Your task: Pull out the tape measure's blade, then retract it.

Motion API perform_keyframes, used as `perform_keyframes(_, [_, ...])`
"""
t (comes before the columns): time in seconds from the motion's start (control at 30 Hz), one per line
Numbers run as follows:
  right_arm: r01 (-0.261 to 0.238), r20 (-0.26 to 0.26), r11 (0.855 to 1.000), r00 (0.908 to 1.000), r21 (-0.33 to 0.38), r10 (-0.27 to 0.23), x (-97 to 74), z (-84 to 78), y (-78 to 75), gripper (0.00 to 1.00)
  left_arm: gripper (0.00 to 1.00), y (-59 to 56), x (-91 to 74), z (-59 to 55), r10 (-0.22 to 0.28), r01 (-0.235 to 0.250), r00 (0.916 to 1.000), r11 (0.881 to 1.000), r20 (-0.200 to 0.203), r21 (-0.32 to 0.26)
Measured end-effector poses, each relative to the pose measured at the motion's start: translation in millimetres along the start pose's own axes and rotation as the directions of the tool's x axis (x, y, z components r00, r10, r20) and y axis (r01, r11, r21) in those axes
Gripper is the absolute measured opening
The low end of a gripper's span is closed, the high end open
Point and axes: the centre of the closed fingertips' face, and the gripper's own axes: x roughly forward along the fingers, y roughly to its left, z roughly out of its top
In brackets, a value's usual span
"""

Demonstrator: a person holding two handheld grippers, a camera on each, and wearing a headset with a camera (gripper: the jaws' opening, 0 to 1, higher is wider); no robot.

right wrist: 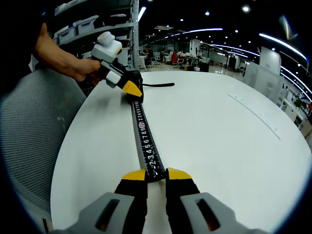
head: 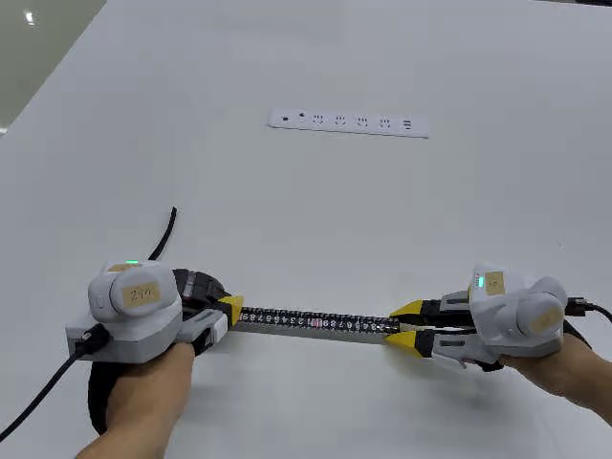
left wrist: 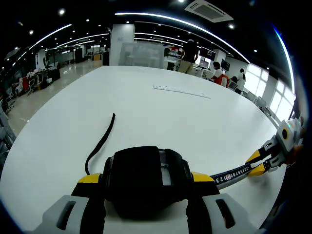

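Left gripper (left wrist: 146, 179): 8 o'clock, clamped around my tape measure case (left wrist: 146, 165).
Right gripper (head: 406, 325): 4 o'clock, pinching blade (head: 316, 321) tip.
Risk: if my pinch slips, blade whips back, I judge; case may twist.
Power strip (head: 347, 122): 12 o'clock, well apart.

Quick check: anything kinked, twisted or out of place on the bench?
Nothing stands out. The blade runs straight and flat from the tape measure case in the left gripper to the right gripper, with no visible kink.
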Motion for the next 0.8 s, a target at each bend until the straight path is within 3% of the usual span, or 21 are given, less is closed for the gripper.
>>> perform_keyframes(0.8, [-0.033, 0.02, 0.999, 0.9993, 0.003, 0.033, 24.7, 16.4, 5.2, 0.11, 0.65, 0.6, 0.3, 0.3, -0.006, 0.006, 1.0, 1.0, -0.001, -0.013])
